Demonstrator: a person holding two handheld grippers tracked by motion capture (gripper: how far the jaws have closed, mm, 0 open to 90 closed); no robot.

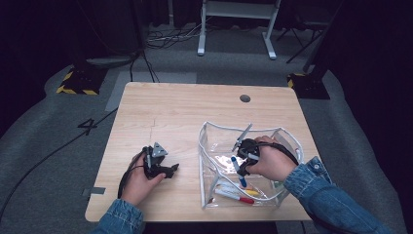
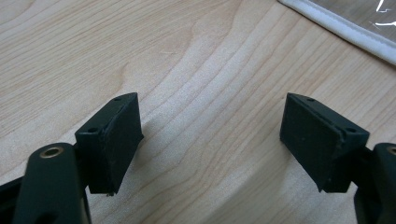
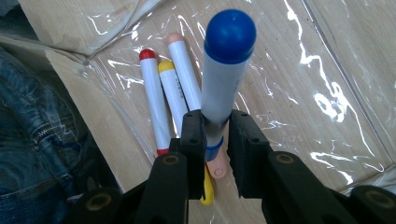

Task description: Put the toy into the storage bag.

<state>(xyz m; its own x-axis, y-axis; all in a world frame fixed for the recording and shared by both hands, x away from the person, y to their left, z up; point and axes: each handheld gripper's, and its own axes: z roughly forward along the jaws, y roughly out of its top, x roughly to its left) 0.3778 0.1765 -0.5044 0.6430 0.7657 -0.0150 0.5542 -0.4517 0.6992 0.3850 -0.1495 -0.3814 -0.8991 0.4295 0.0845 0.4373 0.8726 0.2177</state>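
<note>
Now the right gripper (image 3: 215, 135), clamped on the blue-capped marker (image 3: 223, 77), holds it inside the clear pouch (image 1: 207, 161), above three markers (image 3: 161, 100) lying at its 9 o'clock. Next move, probably: lower and release. Left gripper (image 2: 212, 140) rests spread wide on the table (image 2: 196, 56).

Table (image 1: 180, 107): open-topped pouch (image 1: 209, 146) on its right half, toward the near edge. In the pouch: three markers (image 3: 161, 100) side by side on the bottom; right gripper (image 1: 242, 163) above them, a fourth marker (image 3: 223, 74) between its jaws. Left gripper (image 1: 163, 168): on the tabletop, left of the pouch and apart from it.
</note>
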